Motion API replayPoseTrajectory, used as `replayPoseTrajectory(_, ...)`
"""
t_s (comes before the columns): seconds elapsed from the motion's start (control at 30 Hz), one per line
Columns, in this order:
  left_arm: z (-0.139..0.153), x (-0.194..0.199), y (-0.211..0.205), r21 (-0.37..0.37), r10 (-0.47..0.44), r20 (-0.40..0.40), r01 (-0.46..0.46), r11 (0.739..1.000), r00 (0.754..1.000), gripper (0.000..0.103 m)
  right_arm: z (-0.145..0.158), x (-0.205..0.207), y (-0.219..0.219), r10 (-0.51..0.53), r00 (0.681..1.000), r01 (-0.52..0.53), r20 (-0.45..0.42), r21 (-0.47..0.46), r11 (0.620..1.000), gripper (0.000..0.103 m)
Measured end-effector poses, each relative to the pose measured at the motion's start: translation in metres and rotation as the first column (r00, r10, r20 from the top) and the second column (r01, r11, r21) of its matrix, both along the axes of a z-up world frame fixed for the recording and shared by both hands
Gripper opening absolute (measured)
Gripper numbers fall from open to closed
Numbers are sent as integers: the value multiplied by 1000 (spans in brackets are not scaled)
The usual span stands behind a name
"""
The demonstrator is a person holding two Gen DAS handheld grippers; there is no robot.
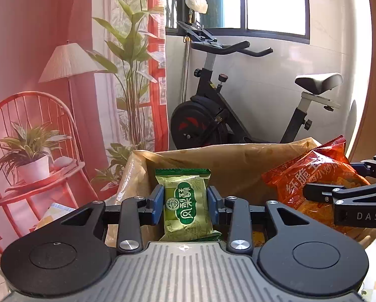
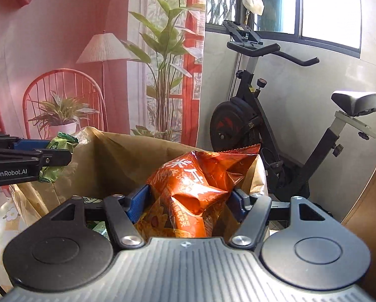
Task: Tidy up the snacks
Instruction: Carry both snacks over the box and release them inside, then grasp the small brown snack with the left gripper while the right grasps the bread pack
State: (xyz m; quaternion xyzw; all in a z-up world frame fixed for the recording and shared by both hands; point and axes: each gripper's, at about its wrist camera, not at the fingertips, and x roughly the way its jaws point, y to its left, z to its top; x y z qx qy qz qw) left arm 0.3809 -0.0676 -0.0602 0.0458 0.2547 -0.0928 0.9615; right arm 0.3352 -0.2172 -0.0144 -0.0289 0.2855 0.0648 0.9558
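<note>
My left gripper is shut on a small green snack packet, held upright between the blue pads over the open brown paper bag. My right gripper is shut on a crinkled orange chip bag, held above the right side of the same brown paper bag. In the left wrist view the orange chip bag and the right gripper's black fingers show at the right. The right wrist view shows the green packet at the far left. The bag's bottom is hidden.
A black exercise bike stands behind the bag against the grey wall. A printed backdrop with a red chair, lamp and plants hangs at the left. A patterned tablecloth lies under the bag.
</note>
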Motion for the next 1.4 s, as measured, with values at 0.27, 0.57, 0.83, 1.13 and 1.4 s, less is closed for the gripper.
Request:
replayPoseTrajectory(0.27,-4,-4,14,-5,5,-1,-5,1000,1000,80,-10,-1,-6,-34,998,35,-44,23,999,83)
replayPoseTrajectory(0.57,21,-37,23,-48,20,42,-18,999,999,95,16,-30,-9,-41,999,41,1,74,996,92)
replayPoseTrajectory(0.83,41,-78,38,-76,94,104,-87,993,990,96,34,-70,-1,-35,998,30,48,102,994,98)
replayPoseTrajectory(1.13,39,-127,69,-205,149,132,-120,971,980,99,34,-120,10,9,996,-22,86,151,988,100)
replayPoseTrajectory(1.4,12,-166,88,-146,157,92,-142,979,983,99,15,-159,25,24,995,-42,101,182,982,100)
